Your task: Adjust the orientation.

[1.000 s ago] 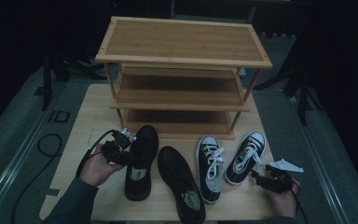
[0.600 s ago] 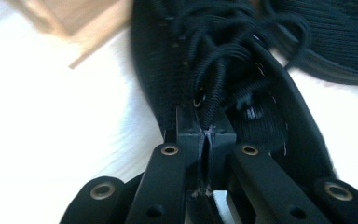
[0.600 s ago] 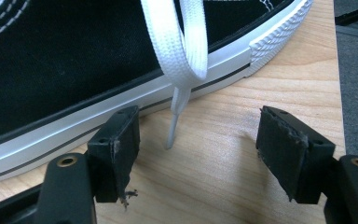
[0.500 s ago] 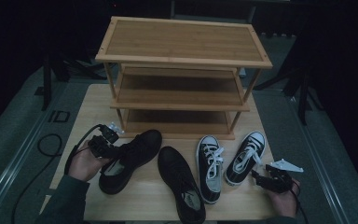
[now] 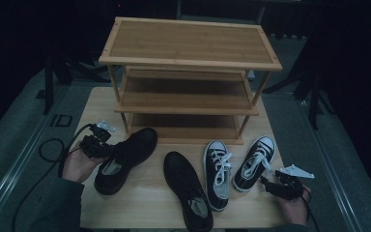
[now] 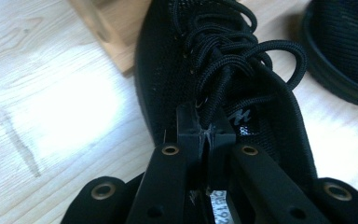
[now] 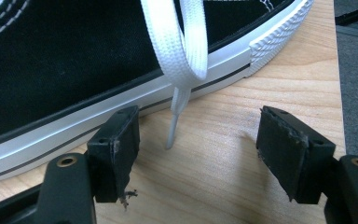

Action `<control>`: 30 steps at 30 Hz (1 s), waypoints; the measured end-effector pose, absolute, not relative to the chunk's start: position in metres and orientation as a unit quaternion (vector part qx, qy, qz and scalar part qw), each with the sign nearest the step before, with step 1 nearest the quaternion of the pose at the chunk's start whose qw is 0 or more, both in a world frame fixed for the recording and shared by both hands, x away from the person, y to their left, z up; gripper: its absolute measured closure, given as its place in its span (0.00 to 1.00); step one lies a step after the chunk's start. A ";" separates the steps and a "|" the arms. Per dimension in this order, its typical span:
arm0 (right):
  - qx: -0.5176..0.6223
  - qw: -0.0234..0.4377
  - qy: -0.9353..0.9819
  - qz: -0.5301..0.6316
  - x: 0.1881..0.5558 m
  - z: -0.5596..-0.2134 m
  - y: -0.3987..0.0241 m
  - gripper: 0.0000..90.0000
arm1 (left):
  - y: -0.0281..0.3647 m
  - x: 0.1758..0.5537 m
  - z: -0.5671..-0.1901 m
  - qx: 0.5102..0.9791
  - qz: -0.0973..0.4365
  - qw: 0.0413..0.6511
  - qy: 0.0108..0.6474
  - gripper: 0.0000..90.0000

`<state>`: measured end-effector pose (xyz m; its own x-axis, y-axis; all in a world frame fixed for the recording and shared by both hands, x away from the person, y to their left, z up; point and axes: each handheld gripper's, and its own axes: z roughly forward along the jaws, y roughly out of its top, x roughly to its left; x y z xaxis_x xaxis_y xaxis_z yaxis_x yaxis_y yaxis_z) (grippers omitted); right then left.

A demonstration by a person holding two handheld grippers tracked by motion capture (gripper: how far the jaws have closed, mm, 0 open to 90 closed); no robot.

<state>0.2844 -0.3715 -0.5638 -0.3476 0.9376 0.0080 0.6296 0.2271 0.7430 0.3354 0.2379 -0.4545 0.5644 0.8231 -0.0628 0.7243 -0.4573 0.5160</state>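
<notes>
A black lace-up shoe (image 5: 125,157) lies slantwise at the table's left, its toe towards the rack. My left gripper (image 5: 96,145) is at its heel end. In the left gripper view the gripper (image 6: 206,135) is shut on a thin edge of the shoe (image 6: 223,70) just below the laces. Its partner, a second black shoe (image 5: 188,193), lies in the middle. Two black-and-white sneakers (image 5: 217,174) (image 5: 253,162) lie to the right. My right gripper (image 5: 275,186) stands open on the table beside the right sneaker (image 7: 74,70), whose white lace (image 7: 182,60) hangs between the jaws, untouched.
A three-tier bamboo shoe rack (image 5: 188,82) stands at the back of the wooden table (image 5: 145,212); one rack leg (image 6: 112,32) is close beside the held shoe's toe. The second black shoe (image 6: 345,46) lies just past the held shoe. Dark floor surrounds the table.
My left gripper has shut on the black shoe and moved left, swinging the shoe from straight to slantwise. The right gripper and the other shoes have not moved.
</notes>
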 end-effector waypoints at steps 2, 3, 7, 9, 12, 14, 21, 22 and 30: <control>0.523 0.229 0.749 0.336 0.284 -0.564 -0.371 0.33 | 0.241 0.336 -0.457 0.847 0.099 0.251 0.458 0.97; 0.523 0.229 0.749 0.336 0.284 -0.564 -0.371 0.33 | 0.242 0.337 -0.459 0.847 0.101 0.248 0.459 0.97; 0.523 0.229 0.749 0.336 0.284 -0.564 -0.371 0.33 | 0.245 0.337 -0.459 0.844 0.101 0.252 0.463 0.97; 0.523 0.229 0.749 0.336 0.284 -0.564 -0.371 0.33 | 0.245 0.337 -0.459 0.844 0.101 0.251 0.462 0.96; 0.523 0.229 0.749 0.336 0.284 -0.564 -0.371 0.33 | 0.244 0.336 -0.459 0.843 0.101 0.249 0.465 0.90; 0.523 0.229 0.749 0.336 0.284 -0.564 -0.371 0.33 | 0.243 0.337 -0.459 0.843 0.101 0.247 0.467 0.85; 0.523 0.229 0.749 0.336 0.284 -0.564 -0.371 0.33 | 0.242 0.336 -0.455 0.841 0.103 0.241 0.473 0.62; 0.523 0.230 0.749 0.335 0.284 -0.564 -0.371 0.33 | 0.240 0.335 -0.454 0.840 0.111 0.236 0.477 0.57; 0.523 0.230 0.749 0.335 0.284 -0.564 -0.371 0.33 | 0.237 0.332 -0.444 0.837 0.116 0.248 0.474 0.46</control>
